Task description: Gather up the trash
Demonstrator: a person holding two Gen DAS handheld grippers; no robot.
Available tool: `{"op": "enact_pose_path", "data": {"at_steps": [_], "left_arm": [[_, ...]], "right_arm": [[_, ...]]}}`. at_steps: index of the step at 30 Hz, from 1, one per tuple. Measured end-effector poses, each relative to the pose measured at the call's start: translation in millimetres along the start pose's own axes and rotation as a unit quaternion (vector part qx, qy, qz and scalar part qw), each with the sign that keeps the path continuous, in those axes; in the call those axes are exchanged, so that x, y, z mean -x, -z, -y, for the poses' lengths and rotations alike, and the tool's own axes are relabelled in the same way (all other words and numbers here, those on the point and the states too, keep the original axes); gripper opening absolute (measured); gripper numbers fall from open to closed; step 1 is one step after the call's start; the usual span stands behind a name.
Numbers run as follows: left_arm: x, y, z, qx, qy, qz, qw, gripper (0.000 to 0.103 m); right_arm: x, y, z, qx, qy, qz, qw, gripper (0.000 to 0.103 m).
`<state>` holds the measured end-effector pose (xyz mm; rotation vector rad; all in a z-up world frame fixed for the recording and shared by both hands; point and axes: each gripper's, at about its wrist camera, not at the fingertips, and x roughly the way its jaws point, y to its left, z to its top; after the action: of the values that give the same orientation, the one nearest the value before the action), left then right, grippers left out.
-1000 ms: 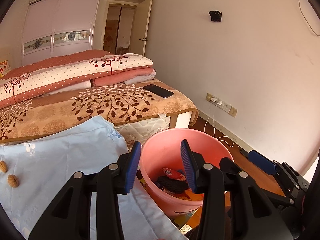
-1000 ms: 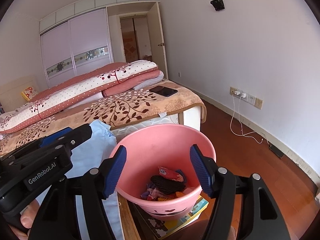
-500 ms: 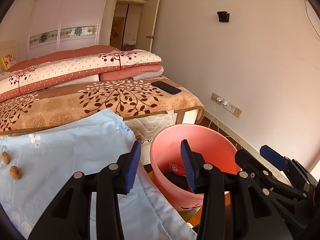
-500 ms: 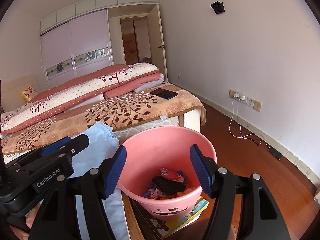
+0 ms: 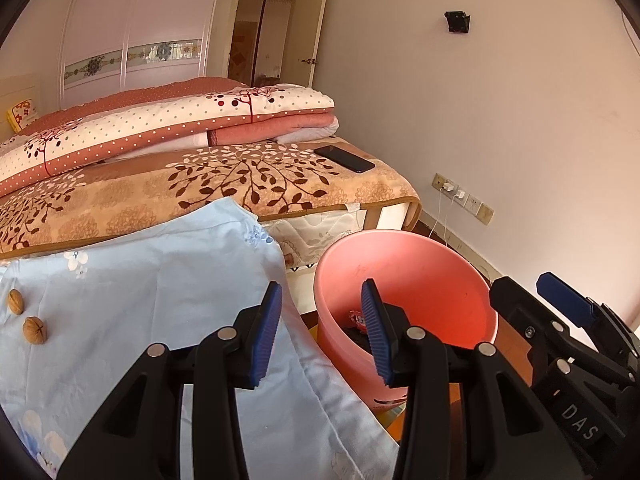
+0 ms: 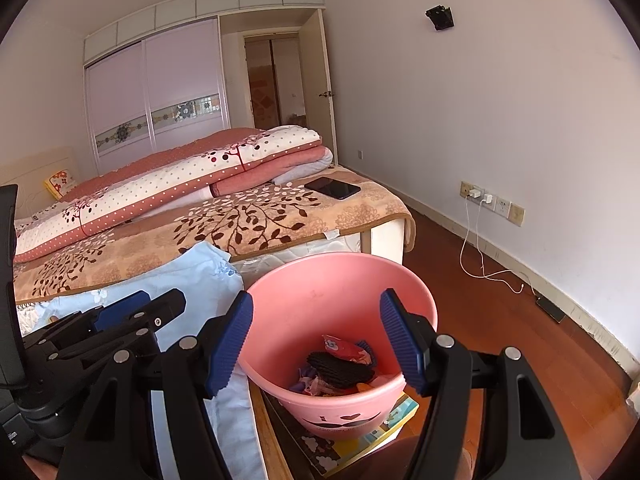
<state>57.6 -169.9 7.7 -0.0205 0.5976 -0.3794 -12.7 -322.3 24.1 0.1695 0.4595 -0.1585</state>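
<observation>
While both claws hang with jaws wide and nothing between them, the left gripper (image 5: 318,334) sits over the edge of a pale blue cloth (image 5: 132,280), two walnuts (image 5: 26,318) well off to its left, and the pink bucket (image 6: 340,280) stands just ahead of the right gripper (image 6: 316,346), wrappers and trash (image 6: 340,364) at its bottom

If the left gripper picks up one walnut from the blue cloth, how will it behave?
The walnuts look round and hard-shelled, so one would probably stay stiff but could roll or slip from the pads. The light blue cloth under them looks soft, which may slow rolling. They are likely light.
</observation>
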Motion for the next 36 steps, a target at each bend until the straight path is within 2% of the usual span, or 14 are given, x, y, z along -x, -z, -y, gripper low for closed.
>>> {"op": "enact_pose_path", "data": {"at_steps": [36], "left_arm": [[-3,8,3,-0.007,0.008,-0.010,0.9999,0.042]], "right_arm": [[-9,10,5,-0.013,0.004,-0.021,1.000,0.065]]}}
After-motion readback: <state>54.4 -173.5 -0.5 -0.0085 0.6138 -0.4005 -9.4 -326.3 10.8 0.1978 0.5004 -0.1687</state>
